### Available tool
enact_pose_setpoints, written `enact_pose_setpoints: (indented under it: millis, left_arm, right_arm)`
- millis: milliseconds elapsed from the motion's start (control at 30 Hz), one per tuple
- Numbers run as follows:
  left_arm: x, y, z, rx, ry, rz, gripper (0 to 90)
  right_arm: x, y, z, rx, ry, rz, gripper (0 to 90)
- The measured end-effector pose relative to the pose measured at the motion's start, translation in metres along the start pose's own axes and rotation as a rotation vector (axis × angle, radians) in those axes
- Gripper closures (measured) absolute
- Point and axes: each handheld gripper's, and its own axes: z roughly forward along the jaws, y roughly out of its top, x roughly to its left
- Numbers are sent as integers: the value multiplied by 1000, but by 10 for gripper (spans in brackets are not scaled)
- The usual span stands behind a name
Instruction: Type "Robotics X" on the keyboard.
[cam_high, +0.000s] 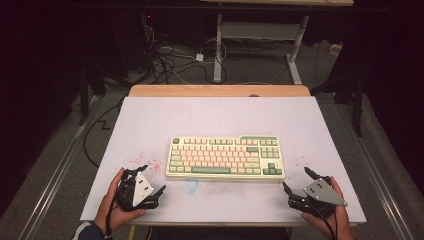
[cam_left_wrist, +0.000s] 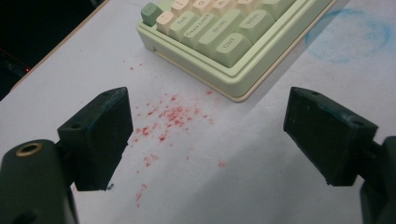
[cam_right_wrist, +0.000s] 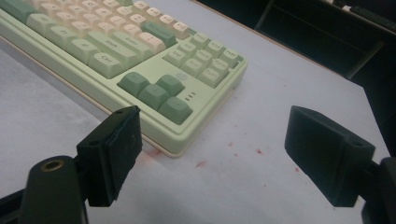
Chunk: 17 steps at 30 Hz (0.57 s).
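Note:
A pale green keyboard (cam_high: 225, 157) with cream and dark green keys lies flat in the middle of the white table (cam_high: 220, 115). My left gripper (cam_high: 151, 180) rests near the front left, open, its jaws spread wide with nothing between them. In the left gripper view the left gripper (cam_left_wrist: 205, 135) faces the keyboard (cam_left_wrist: 224, 37) at its near left corner, a short way off. My right gripper (cam_high: 299, 179) is at the front right, open and empty. From the right gripper view, the right gripper (cam_right_wrist: 212, 154) points at the keyboard (cam_right_wrist: 140, 60) by its arrow-key corner.
Red speckles (cam_left_wrist: 163, 123) stain the table in front of the left gripper, and a faint blue ring (cam_left_wrist: 348, 35) marks it below the keyboard. A wooden strip (cam_high: 220, 90) borders the far edge. Cables (cam_high: 170, 60) and desk legs (cam_high: 218, 50) stand on the floor beyond.

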Motion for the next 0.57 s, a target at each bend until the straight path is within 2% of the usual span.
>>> enact_pose_setpoints:
  millis: [567]
  left_arm:
    - [1,1,6,5,5,-12,145]
  right_arm:
    - [-2,-1,0,1,-4,-1,197]
